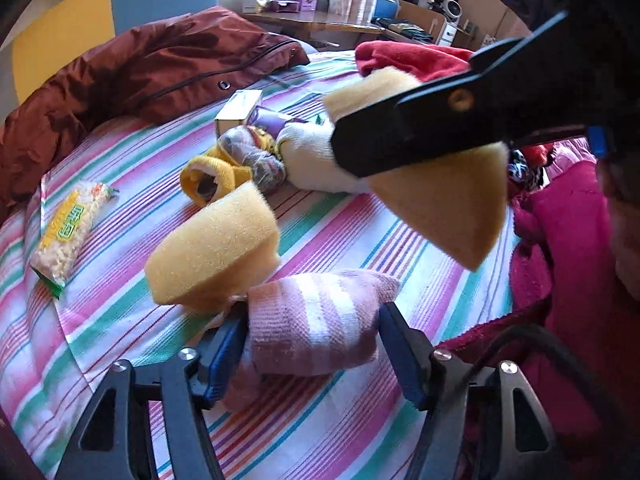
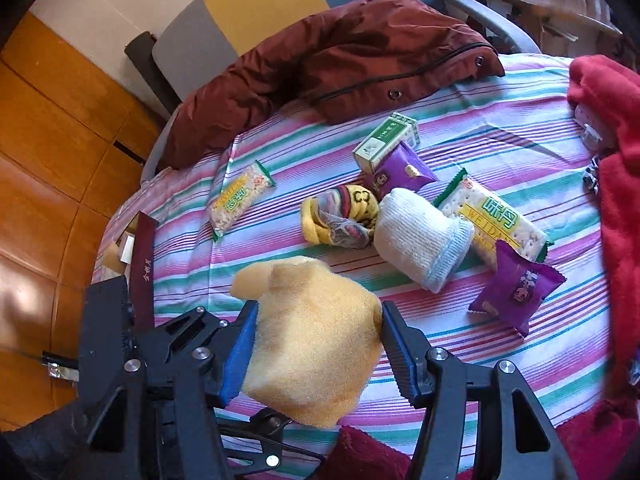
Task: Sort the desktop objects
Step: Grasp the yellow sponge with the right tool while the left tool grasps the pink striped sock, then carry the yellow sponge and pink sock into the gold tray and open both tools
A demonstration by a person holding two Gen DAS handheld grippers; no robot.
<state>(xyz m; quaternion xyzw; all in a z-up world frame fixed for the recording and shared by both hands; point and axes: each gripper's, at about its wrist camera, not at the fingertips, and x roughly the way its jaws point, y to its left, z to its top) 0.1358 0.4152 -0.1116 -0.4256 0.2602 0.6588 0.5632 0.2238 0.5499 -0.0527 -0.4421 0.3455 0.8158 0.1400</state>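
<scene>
Socks both clamped: pink striped sock [image 1: 316, 320] in left hand-held gripper [image 1: 312, 344], yellow fuzzy sock [image 2: 312, 344] in right hand-held gripper [image 2: 316, 352]; drooping ends could snag or slip free.

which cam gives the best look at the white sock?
Right wrist: the white sock lies fully visible, blue cuff included, beside the cracker packet. In the left wrist view the right gripper covers most of it.

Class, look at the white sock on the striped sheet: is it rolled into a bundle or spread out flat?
Rolled up. The white sock forms a plump, rounded bundle with its ribbed cuff turned outward at one end, not lying flat on the striped sheet.
</scene>
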